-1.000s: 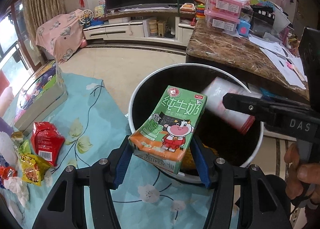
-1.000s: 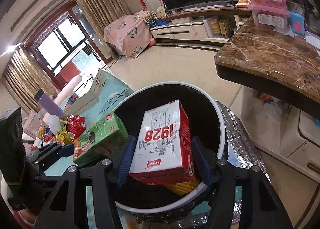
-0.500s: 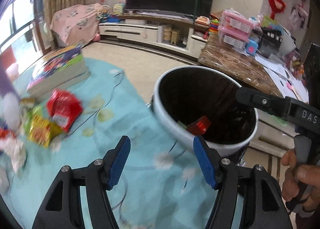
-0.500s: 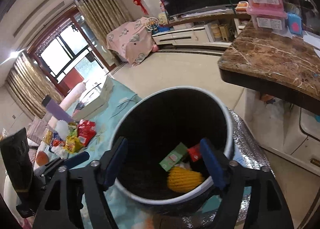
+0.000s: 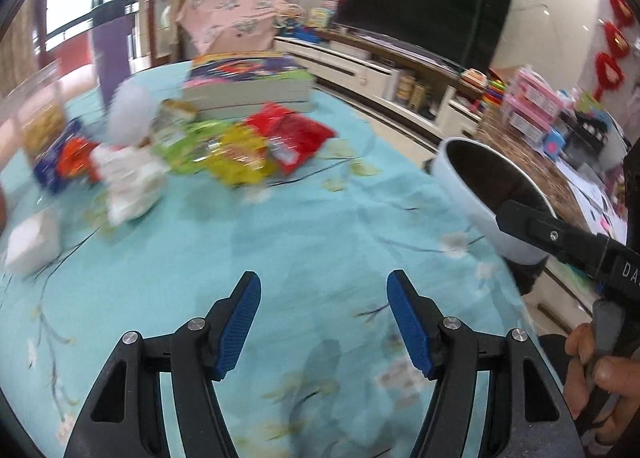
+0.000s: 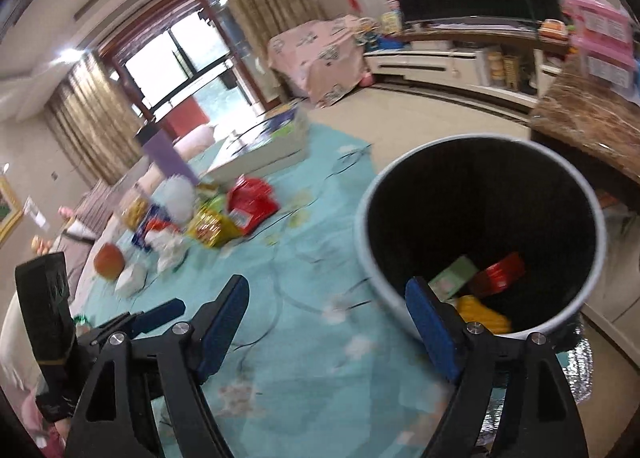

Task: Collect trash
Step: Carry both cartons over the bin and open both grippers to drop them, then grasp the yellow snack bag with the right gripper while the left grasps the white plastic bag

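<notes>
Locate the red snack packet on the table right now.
In the left wrist view, the red snack packet lies upper centre on the blue tablecloth, between the yellow packet and the books.

Daylight enters from the window (image 6: pixel 176 70) far ahead and left of the jaws, overexposed to white. A ceiling lamp (image 6: pixel 70 54) flares. Illumination is even; soft shadows fall on the tablecloth (image 5: pixel 304 242) just ahead of the jaws. Motion blur smears the snack wrappers (image 5: pixel 240 154) and books (image 5: pixel 248 86); the jaws stay sharp. Trash bin (image 6: pixel 480 234) interior is dark. Fisheye bending and black vignette mark all edges.
</notes>
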Available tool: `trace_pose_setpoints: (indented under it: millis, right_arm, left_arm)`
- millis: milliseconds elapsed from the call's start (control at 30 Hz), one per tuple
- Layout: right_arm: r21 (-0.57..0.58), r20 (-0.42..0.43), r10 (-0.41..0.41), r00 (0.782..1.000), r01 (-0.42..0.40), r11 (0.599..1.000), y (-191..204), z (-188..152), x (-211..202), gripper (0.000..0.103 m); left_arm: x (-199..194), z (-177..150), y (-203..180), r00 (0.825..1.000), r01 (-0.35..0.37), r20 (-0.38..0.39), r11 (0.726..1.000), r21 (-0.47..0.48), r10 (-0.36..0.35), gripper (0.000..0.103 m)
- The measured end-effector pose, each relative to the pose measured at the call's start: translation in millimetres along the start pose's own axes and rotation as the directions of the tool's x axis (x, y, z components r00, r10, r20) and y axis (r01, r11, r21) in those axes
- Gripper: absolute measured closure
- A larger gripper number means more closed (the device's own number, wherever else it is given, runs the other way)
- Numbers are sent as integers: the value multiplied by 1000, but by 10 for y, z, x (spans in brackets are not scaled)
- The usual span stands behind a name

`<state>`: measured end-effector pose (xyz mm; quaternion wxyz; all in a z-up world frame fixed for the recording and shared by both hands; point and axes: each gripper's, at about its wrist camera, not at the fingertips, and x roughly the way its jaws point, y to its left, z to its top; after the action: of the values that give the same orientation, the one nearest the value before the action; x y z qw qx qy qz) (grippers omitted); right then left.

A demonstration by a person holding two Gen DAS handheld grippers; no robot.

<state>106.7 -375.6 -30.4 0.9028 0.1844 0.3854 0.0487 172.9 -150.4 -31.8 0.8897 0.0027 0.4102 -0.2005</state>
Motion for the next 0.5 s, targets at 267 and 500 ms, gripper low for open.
trace_pose_setpoints:
  millis: [267, 500]
  right_arm:
    - [-19, -38, 51, 998, -51, 998, 342, -134, 265, 21]
    - [-48, -70, 82, 994, -86, 995, 612, -219, 480, 21]
  left_arm:
    - [-244, -160, 434, 999, -53, 6, 994, -99, 54, 38]
    - [-367, -197, 711, 994, -104, 16, 985, -140, 107, 38]
